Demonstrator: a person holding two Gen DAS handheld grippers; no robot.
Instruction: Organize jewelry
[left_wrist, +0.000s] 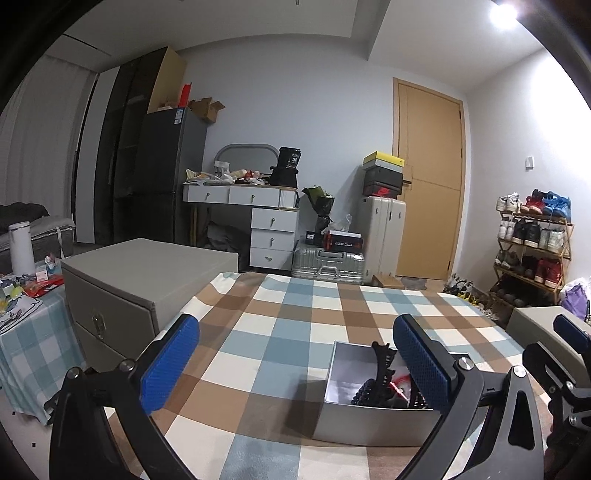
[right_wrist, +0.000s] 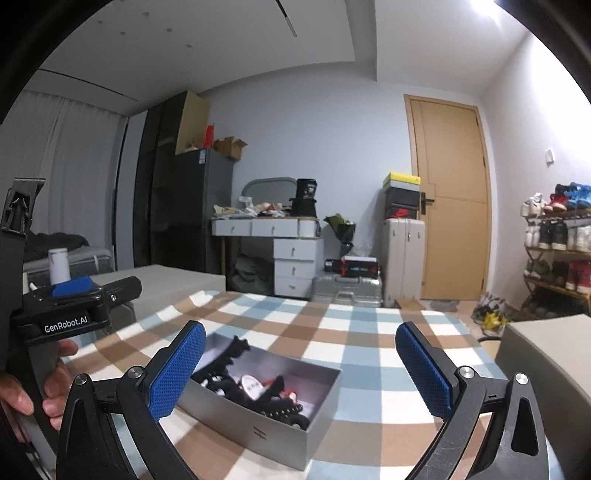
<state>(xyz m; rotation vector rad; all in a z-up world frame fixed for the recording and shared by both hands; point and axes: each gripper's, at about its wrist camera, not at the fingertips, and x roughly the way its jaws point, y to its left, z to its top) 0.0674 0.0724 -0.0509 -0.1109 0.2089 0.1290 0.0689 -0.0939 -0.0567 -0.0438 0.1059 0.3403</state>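
Your surface (right_wrist: 332, 332), under its blue, brown and white checked cloth, fills the lower half of both views, with a grey drawer unit (left_wrist: 140, 288) just off its left edge. On the cloth stands an open silver box (right_wrist: 258, 428), and the jewelry is inside it: a black claw clip (right_wrist: 231, 354) leaning up against the near-left wall, a white oval piece (right_wrist: 252, 387) in the middle, and a dark beaded strand (right_wrist: 291, 410) by the front wall, all heaped together. Your left tool (left_wrist: 295, 365) hangs over the cloth with its blue pads spread wide and nothing between them; the box sits low by its right finger. Your right tool (right_wrist: 301, 369) is spread just as wide and holds nothing, the box lying by its left finger. Both stand clear of the contents. This would fit pieces waiting to be sorted out of the box, or pieces already gathered into it, so I can't name a move for you
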